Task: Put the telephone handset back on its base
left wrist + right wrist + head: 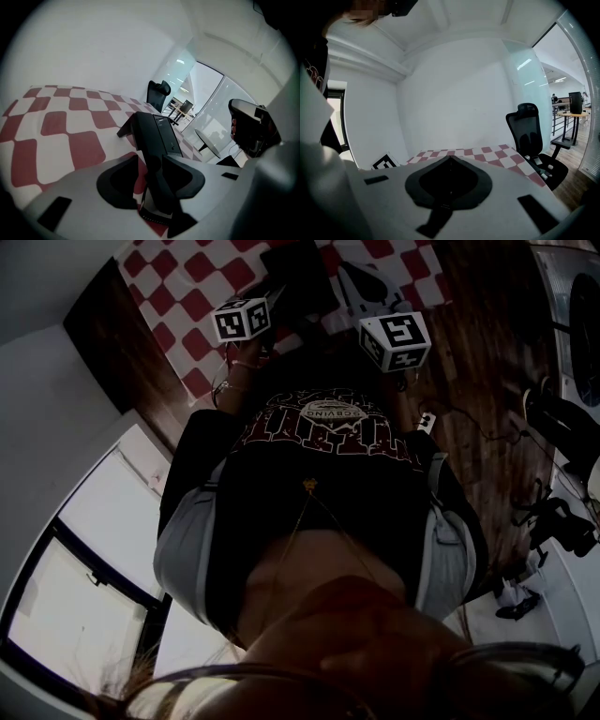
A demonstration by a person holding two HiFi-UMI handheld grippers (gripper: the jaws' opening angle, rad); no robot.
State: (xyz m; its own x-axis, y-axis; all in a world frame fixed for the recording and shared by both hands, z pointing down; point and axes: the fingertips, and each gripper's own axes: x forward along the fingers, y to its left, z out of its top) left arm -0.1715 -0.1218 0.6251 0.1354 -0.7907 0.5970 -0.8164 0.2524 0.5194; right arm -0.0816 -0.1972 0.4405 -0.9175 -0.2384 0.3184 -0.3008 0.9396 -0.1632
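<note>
Straddling the handset (157, 137), perhaps loosely, left gripper (150, 157) gapes; hidden overhead.

Cloth (178, 306), red-and-white chequered, spread flat over the tabletop; office chair (530, 136), black, mesh-backed, on castors, just beside the cloth's edge; square-marker sheet (386, 163), black on white, at the cloth's other end; floor (478, 371), dark wood boards, with thin cables (487, 423) trailing across it; black equipment (562, 521) standing on the floor, kind not discernible; round white table (208, 140), well apart from the cloth; white wall (454, 93); dark-framed window panes (84, 596).
</note>
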